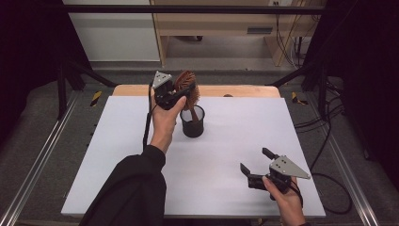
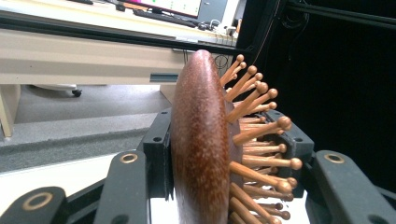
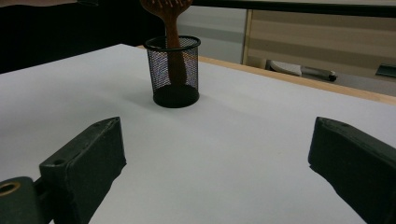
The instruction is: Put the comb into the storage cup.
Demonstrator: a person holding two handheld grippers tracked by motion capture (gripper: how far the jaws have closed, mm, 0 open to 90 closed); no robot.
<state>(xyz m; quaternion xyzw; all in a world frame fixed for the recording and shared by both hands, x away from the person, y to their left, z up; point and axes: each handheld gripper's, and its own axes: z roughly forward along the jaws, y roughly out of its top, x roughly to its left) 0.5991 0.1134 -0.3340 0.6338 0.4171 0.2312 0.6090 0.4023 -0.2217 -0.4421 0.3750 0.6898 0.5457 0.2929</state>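
Observation:
A brown wooden hairbrush [image 1: 187,86] with round-tipped wooden pins stands handle-down in a black mesh cup [image 1: 193,121] at the table's far middle. My left gripper [image 1: 181,89] is shut on the brush head, above the cup. In the left gripper view the brush head [image 2: 201,140] fills the gap between the black jaws, pins pointing right. The right gripper view has the brush handle [image 3: 173,51] inside the mesh cup [image 3: 173,70]. My right gripper [image 1: 256,162] rests low near the table's front right, open with nothing between its jaws, pointing toward the cup.
The white table top [image 1: 141,169] spreads around the cup, with a wooden strip [image 1: 235,91] along its far edge. Metal rails run down both sides. A pale wooden cabinet [image 1: 221,23] stands on the floor beyond the table.

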